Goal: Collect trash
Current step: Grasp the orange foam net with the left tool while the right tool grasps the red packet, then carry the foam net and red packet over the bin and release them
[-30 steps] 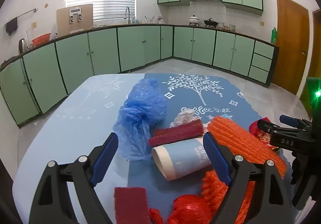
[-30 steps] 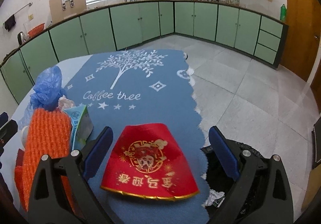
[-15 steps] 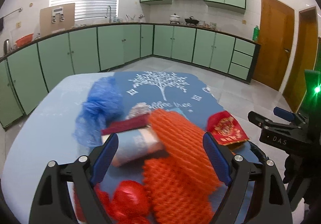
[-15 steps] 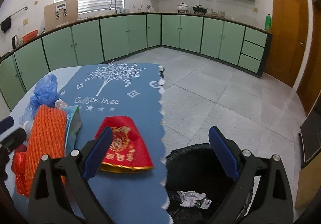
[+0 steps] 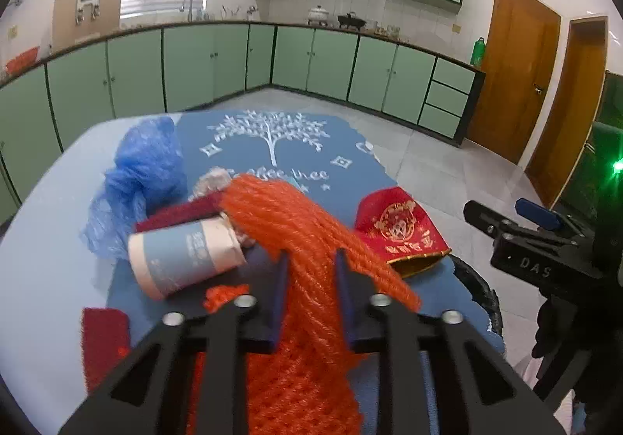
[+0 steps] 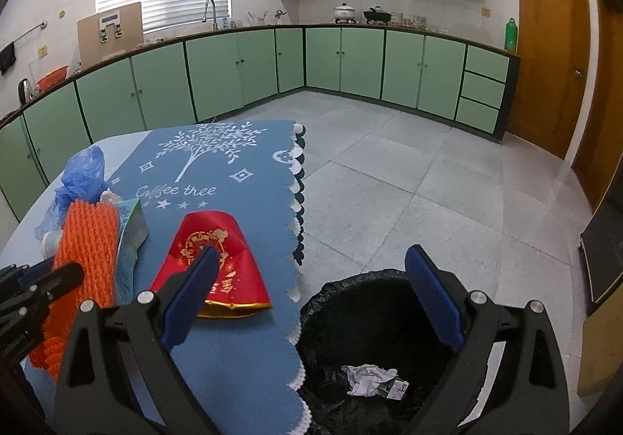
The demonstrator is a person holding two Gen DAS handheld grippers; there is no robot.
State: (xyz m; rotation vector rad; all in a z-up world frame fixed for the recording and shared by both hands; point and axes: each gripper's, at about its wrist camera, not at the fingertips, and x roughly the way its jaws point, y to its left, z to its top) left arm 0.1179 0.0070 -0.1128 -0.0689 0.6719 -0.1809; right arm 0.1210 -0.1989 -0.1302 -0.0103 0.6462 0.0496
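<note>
My left gripper [image 5: 311, 275] is shut on an orange foam net [image 5: 307, 240] that lies across the blue table mat; the net also shows in the right wrist view [image 6: 87, 240]. Beside it lie a blue paper cup [image 5: 183, 259], a blue plastic bag [image 5: 144, 174], dark red scrub pads [image 5: 103, 341] and a red envelope [image 5: 401, 228]. My right gripper [image 6: 311, 302] is open and empty, held above the table edge and a black-lined trash bin [image 6: 373, 318] that holds crumpled paper [image 6: 366, 378].
The mat [image 6: 218, 170] has a scalloped right edge, with the bin on the tiled floor [image 6: 428, 182] just beyond it. Green cabinets [image 6: 350, 61] line the far walls. A wooden door [image 6: 549, 65] stands at the right.
My left gripper has closed on the orange net after being open around it. My right gripper has drifted right and back, so the bin fills more of its view.
</note>
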